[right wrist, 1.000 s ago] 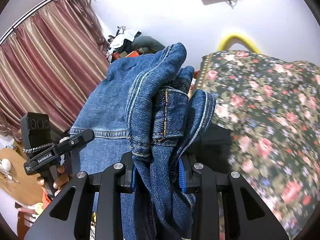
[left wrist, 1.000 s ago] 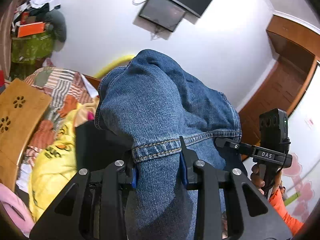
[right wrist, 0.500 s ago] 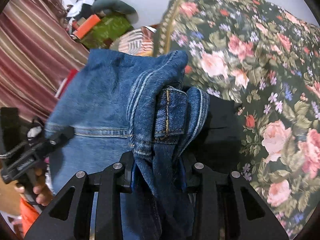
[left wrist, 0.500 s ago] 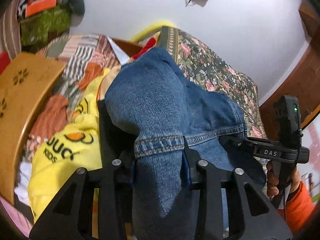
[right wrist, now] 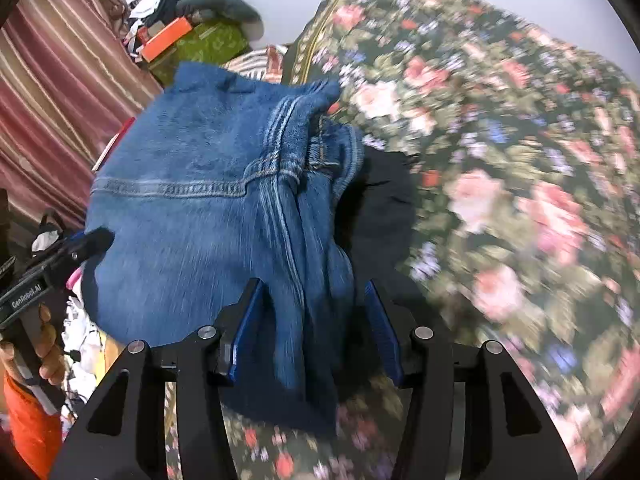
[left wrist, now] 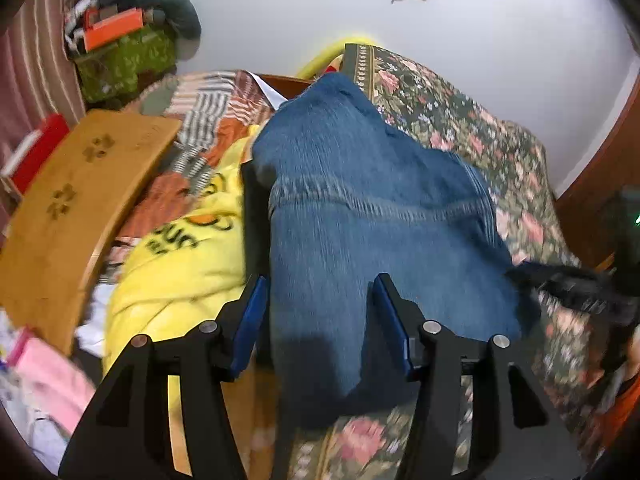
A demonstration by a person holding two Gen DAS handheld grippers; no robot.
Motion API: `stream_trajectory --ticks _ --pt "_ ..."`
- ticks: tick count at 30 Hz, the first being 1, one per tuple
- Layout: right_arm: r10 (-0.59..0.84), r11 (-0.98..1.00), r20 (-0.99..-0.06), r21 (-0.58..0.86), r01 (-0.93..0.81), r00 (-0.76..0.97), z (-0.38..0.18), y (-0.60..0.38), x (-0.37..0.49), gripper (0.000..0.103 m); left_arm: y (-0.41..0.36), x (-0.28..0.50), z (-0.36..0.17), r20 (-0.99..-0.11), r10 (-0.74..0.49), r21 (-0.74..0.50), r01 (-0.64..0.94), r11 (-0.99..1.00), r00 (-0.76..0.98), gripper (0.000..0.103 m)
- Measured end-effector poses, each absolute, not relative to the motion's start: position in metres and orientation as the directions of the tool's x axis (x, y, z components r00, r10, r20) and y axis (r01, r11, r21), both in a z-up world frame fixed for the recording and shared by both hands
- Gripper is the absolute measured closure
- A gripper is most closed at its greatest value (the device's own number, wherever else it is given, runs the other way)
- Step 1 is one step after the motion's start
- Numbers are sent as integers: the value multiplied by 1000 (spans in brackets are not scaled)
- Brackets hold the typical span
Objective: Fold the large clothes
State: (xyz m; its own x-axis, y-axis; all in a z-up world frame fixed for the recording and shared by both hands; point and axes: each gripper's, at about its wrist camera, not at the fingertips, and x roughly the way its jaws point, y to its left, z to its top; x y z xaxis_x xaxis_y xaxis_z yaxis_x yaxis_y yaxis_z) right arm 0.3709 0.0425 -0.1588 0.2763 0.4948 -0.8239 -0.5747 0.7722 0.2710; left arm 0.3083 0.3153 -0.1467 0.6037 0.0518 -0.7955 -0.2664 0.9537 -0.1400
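The blue jeans (left wrist: 360, 200) lie folded over on the floral bedspread (left wrist: 460, 120), partly on a black garment (right wrist: 380, 208). My left gripper (left wrist: 320, 304) straddles the denim's near left part; its jaws are opening and the blue pads stand off the cloth. My right gripper (right wrist: 312, 316) has the bunched seam fold of the jeans (right wrist: 200, 200) between its pads, with gaps on both sides as its jaws open. In the right wrist view, a black finger (right wrist: 92, 240) of the left gripper touches the jeans' left edge, and a hand holds that gripper.
A yellow printed garment (left wrist: 180, 272) lies left of the jeans, beside a wooden board (left wrist: 72, 200) and a pink cloth (left wrist: 52, 376). A green box (left wrist: 124, 60) piled with clutter stands by the striped curtain (right wrist: 60, 80). The bedspread (right wrist: 500, 160) stretches away to the right.
Both grippers came down and tipped toward the bed, bringing the jeans onto the bedspread. Both pairs of jaws, shut on the denim before, have spread apart and let go.
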Motion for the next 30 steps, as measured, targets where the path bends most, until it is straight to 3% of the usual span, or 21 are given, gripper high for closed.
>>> stream_trajectory --ticks 4,10,18,26,28,30 --pt "532 779 -772 286 -558 347 -121 14 345 55 296 276 -120 -782 129 -63 -284 957 610 49" --pt "620 738 -654 298 -605 433 -49 -14 289 55 264 219 -53 -688 148 -63 -262 963 711 49" --pt "708 687 -390 186 -702 589 46 -52 183 55 202 118 52 -419 176 -56 -219 974 891 49" --pt "727 685 -147 86 -723 671 82 -82 92 55 142 30 93 -148 261 -32 -269 963 954 47" --pt "717 696 -129 72 -714 685 82 -82 81 50 131 18 95 -111 278 -21 -281 959 954 42" --pt "708 706 -119 67 -706 697 80 -83 76 30 122 9 96 -82 298 -13 -300 954 951 30"
